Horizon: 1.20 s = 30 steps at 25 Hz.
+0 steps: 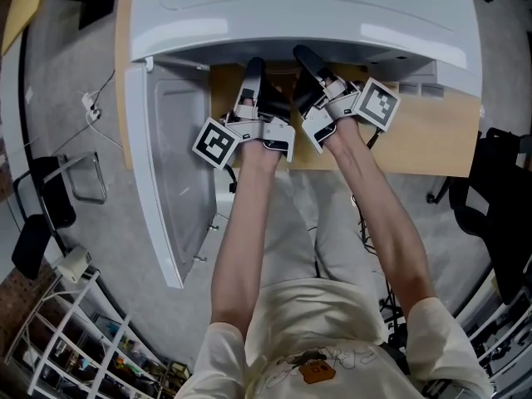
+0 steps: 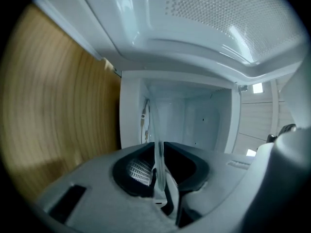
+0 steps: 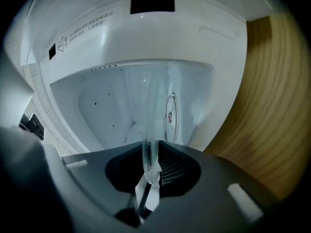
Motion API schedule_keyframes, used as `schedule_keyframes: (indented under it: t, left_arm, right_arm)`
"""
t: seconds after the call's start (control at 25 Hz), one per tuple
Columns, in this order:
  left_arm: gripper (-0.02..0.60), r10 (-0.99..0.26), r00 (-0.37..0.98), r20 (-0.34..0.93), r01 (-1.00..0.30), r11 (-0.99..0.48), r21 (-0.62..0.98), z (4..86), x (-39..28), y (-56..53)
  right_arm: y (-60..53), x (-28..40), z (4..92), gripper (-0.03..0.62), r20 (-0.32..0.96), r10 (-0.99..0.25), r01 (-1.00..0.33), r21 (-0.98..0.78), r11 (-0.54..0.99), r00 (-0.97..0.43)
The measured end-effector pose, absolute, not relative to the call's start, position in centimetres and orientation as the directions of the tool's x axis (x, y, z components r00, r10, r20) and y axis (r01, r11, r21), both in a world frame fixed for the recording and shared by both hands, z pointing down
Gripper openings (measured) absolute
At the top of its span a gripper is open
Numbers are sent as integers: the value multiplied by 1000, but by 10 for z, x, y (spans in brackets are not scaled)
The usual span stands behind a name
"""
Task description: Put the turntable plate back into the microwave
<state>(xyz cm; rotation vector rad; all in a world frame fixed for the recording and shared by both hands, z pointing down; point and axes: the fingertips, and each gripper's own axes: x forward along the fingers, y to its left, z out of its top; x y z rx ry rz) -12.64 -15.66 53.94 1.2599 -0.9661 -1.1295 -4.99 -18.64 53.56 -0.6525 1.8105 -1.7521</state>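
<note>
Glass plate (image 2: 158, 140) is clamped at its near rim by both your tongs, the left tongs (image 2: 161, 181) and the right tongs (image 3: 149, 171). It reaches into the mouth of the microwave (image 1: 316, 15), with open cavity beyond its far edge. The door (image 1: 179, 173) is swung wide at the left, over the edge of the bench (image 1: 432, 140).

We can read no word, brand or number anywhere. On the microwave (image 3: 146, 38), the white strip above the opening carries a warning label (image 3: 90, 23): a small triangle sign (image 3: 60, 45) followed by short lines of fine print, too small for us to make out. We see 2 coded patterns, not letters: a black-and-white square marker (image 1: 218, 143) on the cube of the left hand-held gripper (image 1: 254, 73), and a second marker (image 1: 378, 104) on the cube of the right hand-held gripper (image 1: 309, 63). The person's shirt (image 1: 274, 339) bears an orange print (image 1: 317, 371) with faint script beside it, which we cannot read.
</note>
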Motion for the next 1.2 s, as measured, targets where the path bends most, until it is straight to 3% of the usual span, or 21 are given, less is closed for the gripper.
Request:
schedule_keyframes:
  t: [0.12,0.2,0.56,0.76,0.84,0.92,1.2]
  left_arm:
    - [77,-977,206,-53,98,-33,995,541,-124,-151]
    - [47,-979,199,-54,98,-35,995,541,-124,-153]
    - [40,-977,205,-57,134,-29,991,530,-126,-171]
    - [40,-975,216,-45,119,-19,993,530,-128,-176]
    - [40,-976,212,-39,121,-13,993,532,-129,-179]
    - [40,-977,211,-30,118,-5,993,535,-131,-182]
    - [56,-976,215,-21,131,8,991,532,-132,-187]
  right_arm:
    - [-190,-50,532,57,-49,-679,28,-999,41,-733]
    - [-193,-50,531,55,-36,-677,11,-999,42,-735]
    - [-205,-52,525,52,13,-702,-32,-999,13,-712]
    - [-193,-54,523,98,12,-678,1,-1000,-19,-735]
    - [-187,-52,526,93,30,-668,-12,-999,-31,-743]
    - [-184,-51,533,45,53,-663,-33,-999,-43,-747]
    - [-189,-50,537,43,100,-682,-40,-994,-103,-724]
